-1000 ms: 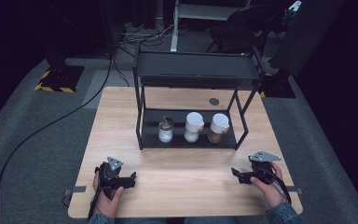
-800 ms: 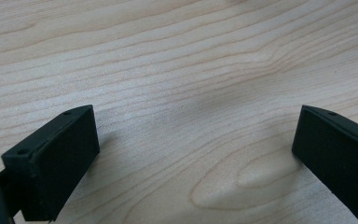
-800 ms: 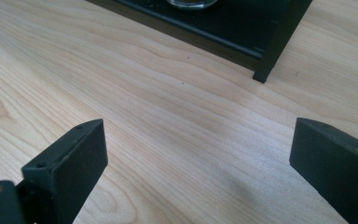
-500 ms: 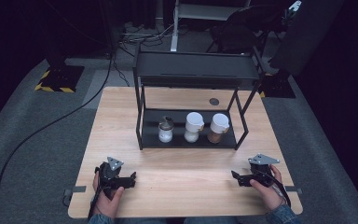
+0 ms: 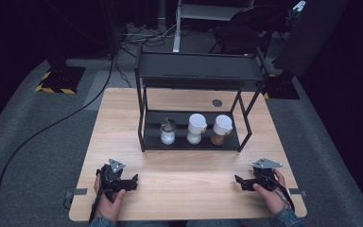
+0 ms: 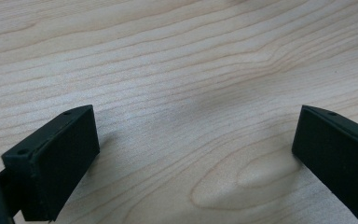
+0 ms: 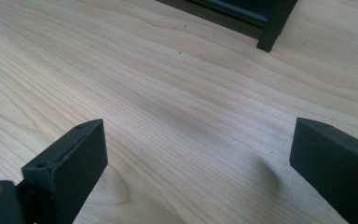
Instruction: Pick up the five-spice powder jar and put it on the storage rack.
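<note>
Right tool (image 5: 240,182) had edged slightly nearer since earlier frame; left tool (image 5: 133,181) unmoved. Both released, empty, resting on light wooden bench (image 5: 189,179). Three jars, probably spice shakers (image 5: 194,128), stood on black metal rack's (image 5: 194,142) lower shelf. Best approach: level, jaws wide.

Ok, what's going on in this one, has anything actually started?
Not really. A person holds the left gripper and the right gripper low over the near edge of the wooden table, both open and empty, with bare wood between the fingers. Across the table, on the lower level of a black shelf rack, stand three jars untouched: a glass shaker, a white-capped jar and a white-capped jar with brown contents.
</note>
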Demonstrator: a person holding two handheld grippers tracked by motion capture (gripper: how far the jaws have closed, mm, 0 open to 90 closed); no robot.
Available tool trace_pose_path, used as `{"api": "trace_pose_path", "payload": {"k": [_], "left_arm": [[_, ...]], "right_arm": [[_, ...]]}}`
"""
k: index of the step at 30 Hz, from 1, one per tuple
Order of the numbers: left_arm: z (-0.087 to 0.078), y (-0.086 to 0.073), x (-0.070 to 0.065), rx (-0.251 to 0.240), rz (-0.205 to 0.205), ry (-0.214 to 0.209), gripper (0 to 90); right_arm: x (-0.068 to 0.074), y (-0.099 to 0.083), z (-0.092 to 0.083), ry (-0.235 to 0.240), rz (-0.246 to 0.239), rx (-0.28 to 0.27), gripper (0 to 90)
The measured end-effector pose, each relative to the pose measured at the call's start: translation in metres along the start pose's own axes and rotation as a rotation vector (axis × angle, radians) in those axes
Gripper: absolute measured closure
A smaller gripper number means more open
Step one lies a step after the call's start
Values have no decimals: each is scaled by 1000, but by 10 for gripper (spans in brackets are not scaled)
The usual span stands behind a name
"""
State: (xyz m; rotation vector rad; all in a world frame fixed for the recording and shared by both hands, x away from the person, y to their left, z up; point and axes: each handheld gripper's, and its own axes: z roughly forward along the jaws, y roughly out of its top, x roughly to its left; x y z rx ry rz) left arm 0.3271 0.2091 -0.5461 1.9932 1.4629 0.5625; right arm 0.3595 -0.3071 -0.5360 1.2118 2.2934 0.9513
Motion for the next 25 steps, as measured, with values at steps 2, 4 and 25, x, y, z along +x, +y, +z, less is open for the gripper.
{"api": "trace_pose_path", "payload": {"k": [2,4,25], "left_arm": [[0,0,0,0,0,0,4],[0,0,0,0,0,0,4],[0,0,0,0,0,0,4]], "right_arm": [[0,-1,1,-2,3,3,40],[0,-3,2,-2,6,7,40],[0,-8,6,-7,21,6,0]]}}
